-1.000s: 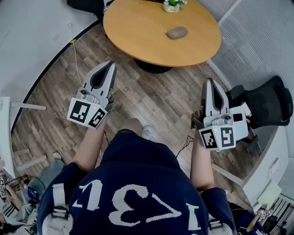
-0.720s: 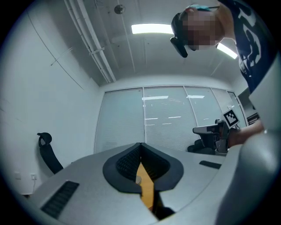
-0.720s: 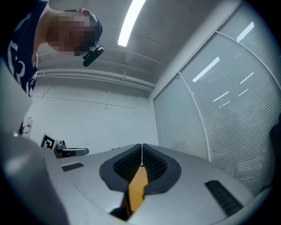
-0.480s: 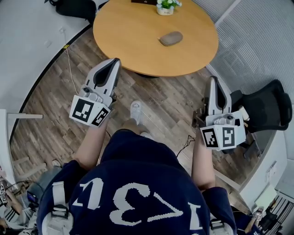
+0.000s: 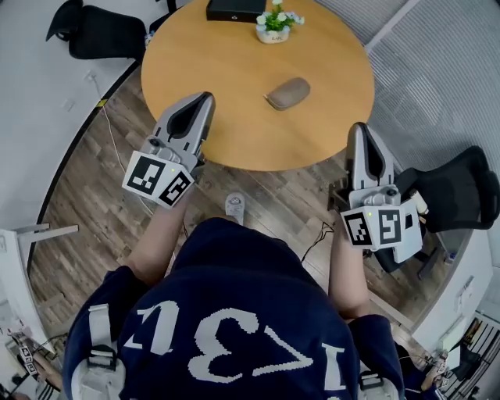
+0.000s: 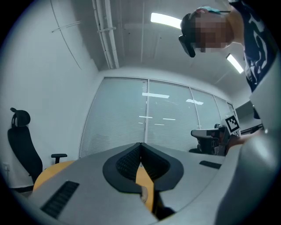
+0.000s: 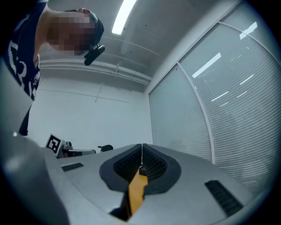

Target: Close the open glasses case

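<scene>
A grey-brown oval glasses case (image 5: 286, 93) lies on the round wooden table (image 5: 195, 62), right of its middle; I cannot tell whether its lid is up. My left gripper (image 5: 205, 98) is shut and empty, its tip over the table's near edge, well left of the case. My right gripper (image 5: 358, 128) is shut and empty too, just off the table's near right edge, below and right of the case. In the left gripper view the jaws (image 6: 141, 145) meet at the tip. The right gripper view shows its jaws (image 7: 142, 146) pressed together likewise.
A small potted plant (image 5: 273, 26) and a flat black box (image 5: 236, 9) stand at the table's far side. A black office chair (image 5: 461, 187) is close to my right gripper, another black chair (image 5: 101, 35) at the far left. My shoe (image 5: 234, 207) rests on the wooden floor.
Both grippers have moved forward toward the table, which now lies nearer in the head view. The left gripper's tip has come over the table's edge. Both stayed shut.
</scene>
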Demonstrator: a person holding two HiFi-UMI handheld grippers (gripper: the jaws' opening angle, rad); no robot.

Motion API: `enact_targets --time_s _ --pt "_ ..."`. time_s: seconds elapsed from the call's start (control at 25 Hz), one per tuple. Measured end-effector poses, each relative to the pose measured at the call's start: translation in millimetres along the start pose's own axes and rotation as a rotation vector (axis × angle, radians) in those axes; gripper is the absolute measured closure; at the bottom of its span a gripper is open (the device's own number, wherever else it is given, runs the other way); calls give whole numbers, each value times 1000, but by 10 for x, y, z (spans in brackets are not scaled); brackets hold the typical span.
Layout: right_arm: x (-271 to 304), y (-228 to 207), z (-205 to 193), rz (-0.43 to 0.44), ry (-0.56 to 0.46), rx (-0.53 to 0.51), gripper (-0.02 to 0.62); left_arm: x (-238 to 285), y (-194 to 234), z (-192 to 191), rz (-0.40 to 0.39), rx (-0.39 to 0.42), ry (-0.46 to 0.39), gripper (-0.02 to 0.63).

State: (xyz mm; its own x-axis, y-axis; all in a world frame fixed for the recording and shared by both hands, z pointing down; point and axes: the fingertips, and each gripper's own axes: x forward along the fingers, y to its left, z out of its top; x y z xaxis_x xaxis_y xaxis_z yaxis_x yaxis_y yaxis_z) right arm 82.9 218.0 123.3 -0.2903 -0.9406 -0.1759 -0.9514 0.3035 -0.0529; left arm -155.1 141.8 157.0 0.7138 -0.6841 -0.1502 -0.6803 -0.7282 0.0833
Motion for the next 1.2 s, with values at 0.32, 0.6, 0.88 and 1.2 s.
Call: enact_targets --time_s 0.32,0.6,0.88,1.2 --pt "472 -309 -310 -39 71 32 569 668 334 -362 -21 -50 80 592" --pt "774 -768 -550 -25 103 65 569 1143 411 -590 -9 -39 114 592" --pt "1359 -1205 -564 133 97 57 569 1658 508 -572 104 -34 78 592" --pt "1812 -1603 -804 265 127 122 569 2108 618 -589 205 -66 28 592"
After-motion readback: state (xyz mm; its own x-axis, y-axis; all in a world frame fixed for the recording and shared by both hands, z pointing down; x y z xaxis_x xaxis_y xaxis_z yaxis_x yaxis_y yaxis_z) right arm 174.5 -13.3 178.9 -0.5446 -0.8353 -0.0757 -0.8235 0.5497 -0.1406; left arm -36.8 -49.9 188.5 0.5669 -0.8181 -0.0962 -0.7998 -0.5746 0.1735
